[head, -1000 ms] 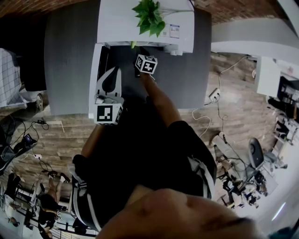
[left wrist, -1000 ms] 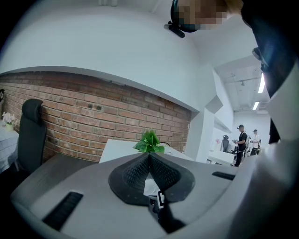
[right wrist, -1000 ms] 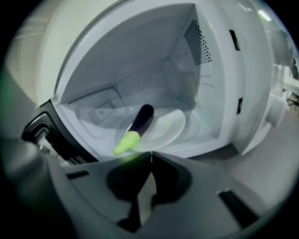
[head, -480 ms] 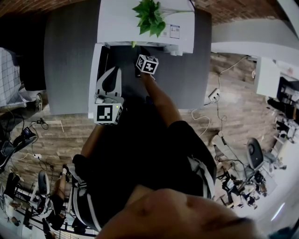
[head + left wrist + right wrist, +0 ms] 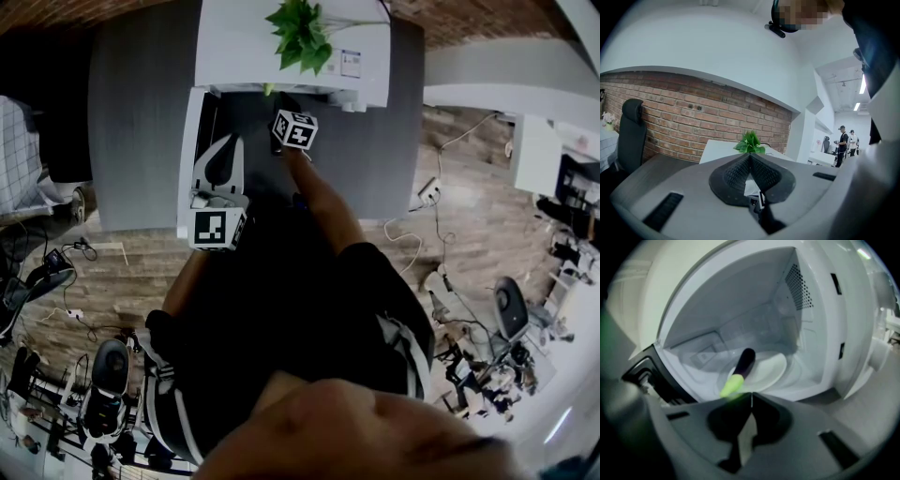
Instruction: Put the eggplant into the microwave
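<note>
The dark purple eggplant (image 5: 743, 363) with a green stem end lies on the white plate (image 5: 774, 371) inside the open white microwave (image 5: 820, 310). My right gripper (image 5: 751, 395) hovers just outside the cavity with its jaws shut and nothing in them. In the head view its marker cube (image 5: 295, 129) sits in front of the microwave (image 5: 291, 52). My left gripper (image 5: 218, 157) is lower left, beside the swung-open door (image 5: 188, 159). In the left gripper view its jaws (image 5: 750, 155) meet at the tips, holding nothing, and point over the microwave's top (image 5: 717, 149).
A green potted plant (image 5: 300, 33) stands on the microwave, which sits on a grey table (image 5: 141, 112). A brick wall (image 5: 693, 108) runs behind it. Cables and a socket (image 5: 428, 192) lie on the wooden floor at right, and people (image 5: 843, 145) stand far right.
Both grippers and the eggplant stay put. Only chairs and figures on the floor at the lower left of the head view have shifted.
</note>
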